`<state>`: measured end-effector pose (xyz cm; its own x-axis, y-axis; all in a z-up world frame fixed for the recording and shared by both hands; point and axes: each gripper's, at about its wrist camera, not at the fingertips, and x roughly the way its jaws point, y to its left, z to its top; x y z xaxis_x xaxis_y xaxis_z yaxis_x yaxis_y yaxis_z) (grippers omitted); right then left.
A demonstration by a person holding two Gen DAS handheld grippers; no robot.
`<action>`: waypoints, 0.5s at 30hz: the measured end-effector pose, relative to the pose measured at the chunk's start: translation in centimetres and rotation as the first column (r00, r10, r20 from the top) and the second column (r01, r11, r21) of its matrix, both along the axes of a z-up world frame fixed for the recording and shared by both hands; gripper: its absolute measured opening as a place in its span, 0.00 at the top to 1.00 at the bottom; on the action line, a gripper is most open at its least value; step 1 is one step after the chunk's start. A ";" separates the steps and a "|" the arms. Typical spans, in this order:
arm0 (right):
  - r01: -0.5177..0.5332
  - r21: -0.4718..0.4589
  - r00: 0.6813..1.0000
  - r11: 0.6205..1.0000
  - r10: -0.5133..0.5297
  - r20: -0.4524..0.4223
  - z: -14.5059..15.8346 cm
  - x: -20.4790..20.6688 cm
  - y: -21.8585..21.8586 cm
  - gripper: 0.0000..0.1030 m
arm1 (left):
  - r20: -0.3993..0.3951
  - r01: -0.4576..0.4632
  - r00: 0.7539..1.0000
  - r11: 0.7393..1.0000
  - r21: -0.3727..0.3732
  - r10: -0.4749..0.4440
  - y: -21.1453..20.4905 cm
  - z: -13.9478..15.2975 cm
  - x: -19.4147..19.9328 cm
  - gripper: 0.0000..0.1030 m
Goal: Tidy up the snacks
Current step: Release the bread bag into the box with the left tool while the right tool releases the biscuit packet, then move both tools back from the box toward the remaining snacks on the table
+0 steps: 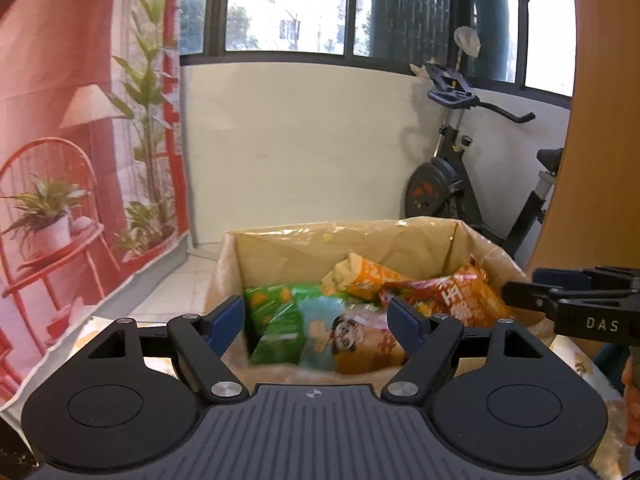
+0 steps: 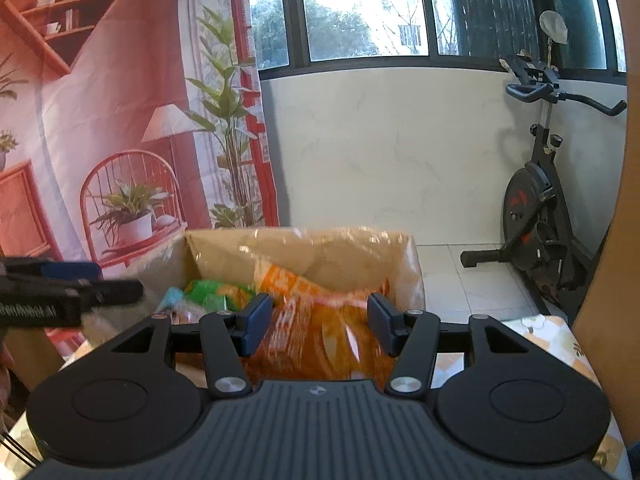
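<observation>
While 2 hand-held grippers point down over a cardboard box point(image 1: 280, 248) of snacks, neither has anything pinched between its blue pads. Nearest the left camera, the left gripper point(image 1: 318, 322) stands with its jaws wide apart and empty, framing the packets below. Seen from its own camera, the right gripper point(image 2: 320, 322) is parted more narrowly, its jaws clear of the blurred orange bag point(image 2: 316, 336) that lies between and beneath them (the blur leaves its print unreadable). Each tool also shows at the edge of the other's view, coming in from the side just above the box rim.

Inside the box, which is lined with clear plastic, a green packet point(image 1: 276, 320) lies at the left, a pale blue and orange packet with a cartoon face point(image 1: 352, 336) beside it, a red and orange bag point(image 1: 460, 296) at the right, and an orange and tan packet point(image 1: 360, 276) tilted against the back wall. The box rests on a table with a patterned cloth point(image 2: 560, 344).

Beyond it, a printed backdrop point(image 1: 80, 140) of a red chair, lamp and potted plants hangs at the left, a white wall runs under dark-framed windows point(image 1: 288, 8), and an exercise bike point(image 1: 460, 168) stands on the tiled floor at the right.
</observation>
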<state>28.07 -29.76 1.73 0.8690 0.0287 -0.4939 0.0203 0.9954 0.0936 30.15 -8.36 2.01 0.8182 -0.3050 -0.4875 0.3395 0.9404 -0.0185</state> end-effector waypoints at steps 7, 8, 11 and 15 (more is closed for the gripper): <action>0.004 -0.019 1.000 1.000 -0.004 -0.018 -1.4 -3.3 0.1 0.45 | 0.006 -0.045 0.999 0.999 0.026 0.045 2.6 -1.5 -3.1 0.22; 0.002 -0.020 1.000 1.000 -0.002 -0.009 -1.4 -3.8 0.0 0.45 | -0.002 -0.054 0.999 0.998 0.019 0.054 3.0 -1.8 -3.4 0.22; -0.002 -0.029 1.000 1.000 0.002 -0.004 -1.3 -4.8 0.0 0.45 | -0.018 -0.080 0.997 0.997 -0.001 0.080 4.3 -2.4 -4.3 0.22; 0.002 -0.038 1.000 0.999 -0.001 0.005 -1.2 -5.8 0.1 0.45 | -0.040 -0.109 0.993 0.994 -0.013 0.109 5.6 -3.3 -5.2 0.22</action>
<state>22.28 -29.68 0.58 0.8716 0.0090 -0.4901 0.0214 0.9982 0.0563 24.94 -2.75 -1.33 0.8275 -0.2228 -0.5153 0.2337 0.9713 -0.0446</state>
